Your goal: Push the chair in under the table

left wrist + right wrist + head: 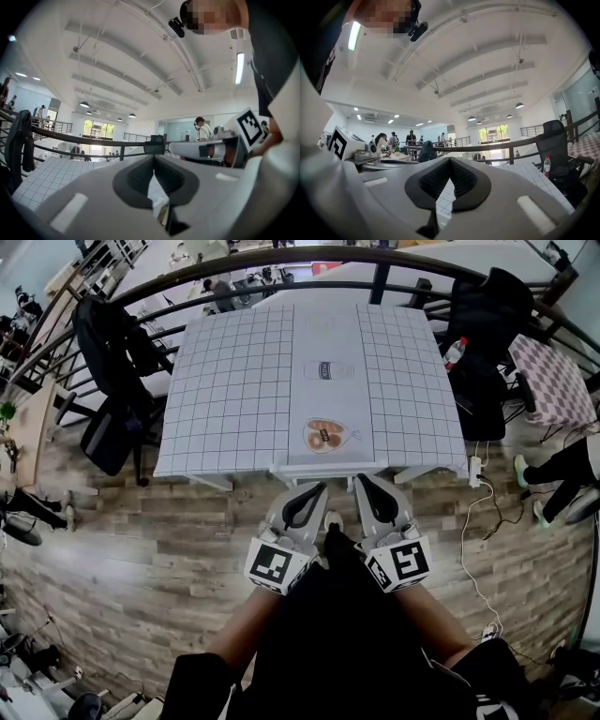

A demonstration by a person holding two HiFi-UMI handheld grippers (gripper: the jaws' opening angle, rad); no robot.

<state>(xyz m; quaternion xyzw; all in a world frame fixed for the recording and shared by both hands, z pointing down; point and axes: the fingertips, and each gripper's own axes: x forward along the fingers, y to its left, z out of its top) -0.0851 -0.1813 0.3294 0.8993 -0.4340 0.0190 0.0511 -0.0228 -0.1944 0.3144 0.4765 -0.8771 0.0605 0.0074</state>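
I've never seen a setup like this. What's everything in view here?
table: one, white grid cloth, centre.
left office chair: one, black, left of table.
right office chair: one, black, right of table.
bottle: one, clear, red cap, beside right office chair.
railing: one, dark, curving behind table.
power strip: one, white, floor right of table.
floor: one, wood planks.
left gripper: one, grey, shut, empty, near table edge.
right gripper: one, grey, shut, empty, beside it.

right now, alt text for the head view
The left gripper and right gripper, both shut and empty, point side by side at the near edge of a gridded table. Black office chairs flank it on a wooden floor.
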